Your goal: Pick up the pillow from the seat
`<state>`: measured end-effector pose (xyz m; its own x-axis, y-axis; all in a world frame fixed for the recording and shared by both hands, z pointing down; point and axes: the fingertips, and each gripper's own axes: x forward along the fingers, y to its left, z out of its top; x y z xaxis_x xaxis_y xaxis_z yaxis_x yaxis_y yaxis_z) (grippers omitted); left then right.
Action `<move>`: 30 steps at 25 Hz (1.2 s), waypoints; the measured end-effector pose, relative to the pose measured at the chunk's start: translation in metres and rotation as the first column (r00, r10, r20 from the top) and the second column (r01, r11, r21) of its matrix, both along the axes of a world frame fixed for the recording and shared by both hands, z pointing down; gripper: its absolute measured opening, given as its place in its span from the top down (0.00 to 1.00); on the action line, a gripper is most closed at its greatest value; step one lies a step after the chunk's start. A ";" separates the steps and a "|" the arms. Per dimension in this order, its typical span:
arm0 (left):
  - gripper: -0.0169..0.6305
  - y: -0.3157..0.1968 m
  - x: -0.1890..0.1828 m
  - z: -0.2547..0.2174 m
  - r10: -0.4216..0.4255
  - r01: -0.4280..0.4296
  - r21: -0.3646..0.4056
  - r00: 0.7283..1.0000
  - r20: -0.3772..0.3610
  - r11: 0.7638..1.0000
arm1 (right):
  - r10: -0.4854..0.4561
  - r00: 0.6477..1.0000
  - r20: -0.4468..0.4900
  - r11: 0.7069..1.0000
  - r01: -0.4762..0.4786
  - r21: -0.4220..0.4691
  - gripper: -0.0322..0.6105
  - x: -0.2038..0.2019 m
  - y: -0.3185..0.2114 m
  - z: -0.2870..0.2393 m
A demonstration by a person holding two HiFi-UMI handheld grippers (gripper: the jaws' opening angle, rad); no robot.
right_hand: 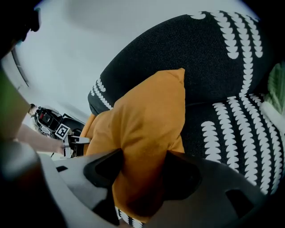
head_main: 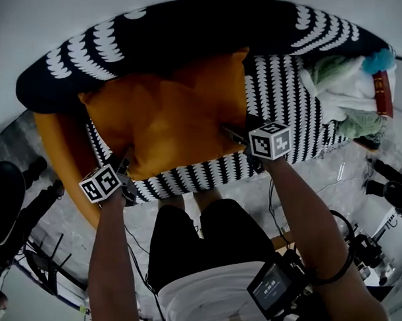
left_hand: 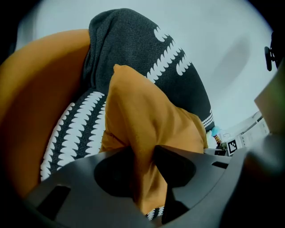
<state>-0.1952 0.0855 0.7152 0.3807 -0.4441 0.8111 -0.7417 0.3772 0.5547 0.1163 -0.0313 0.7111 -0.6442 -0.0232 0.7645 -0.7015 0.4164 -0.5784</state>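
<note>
The orange pillow [head_main: 169,122] sits over the black-and-white patterned seat [head_main: 285,94], possibly still resting on it, with the left gripper [left_hand: 142,153] and right gripper [right_hand: 142,156] each clamped on a bunched near corner.

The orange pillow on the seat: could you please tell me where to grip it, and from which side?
I would grip the pillow at its two near corners, coming from the front edge of the seat. It is soft, so the fabric bunches into a fold the jaws can pinch. The left gripper and right gripper are each shut on such a fold.
</note>
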 end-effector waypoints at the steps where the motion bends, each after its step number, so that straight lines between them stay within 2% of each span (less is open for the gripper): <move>1: 0.73 0.000 0.001 -0.003 -0.002 0.002 0.008 1.000 -0.001 1.000 | 0.001 1.000 0.000 1.000 -0.001 0.005 0.50 0.000 0.000 -0.002; 9: 0.84 -0.002 0.007 -0.026 0.029 -0.031 0.046 0.999 0.038 0.998 | -0.003 0.999 0.032 0.999 0.001 0.046 0.64 0.001 0.000 -0.022; 16: 0.85 0.013 0.018 -0.047 0.032 -0.034 0.070 0.999 0.032 0.997 | 0.022 0.998 0.050 0.998 -0.025 0.053 0.65 0.015 0.008 -0.037; 20: 0.86 0.032 0.027 -0.056 0.033 -0.034 0.056 0.999 0.025 0.998 | 0.029 0.996 0.084 0.999 -0.032 0.038 0.64 0.024 0.025 -0.044; 26: 0.87 0.049 0.027 -0.090 0.060 -0.063 0.057 0.996 0.061 0.996 | 0.045 0.991 0.126 0.998 -0.048 0.027 0.64 0.027 0.049 -0.064; 30: 0.87 0.070 0.051 -0.109 0.079 -0.081 0.031 0.995 0.063 0.996 | 0.075 0.988 0.138 0.997 -0.075 -0.005 0.64 0.053 0.080 -0.077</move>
<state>-0.1447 0.1558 0.6066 0.3655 -0.4412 0.8196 -0.8021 0.2975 0.5179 0.1696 0.0489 0.6343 -0.7398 -0.0752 0.6686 -0.6443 0.3656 -0.6718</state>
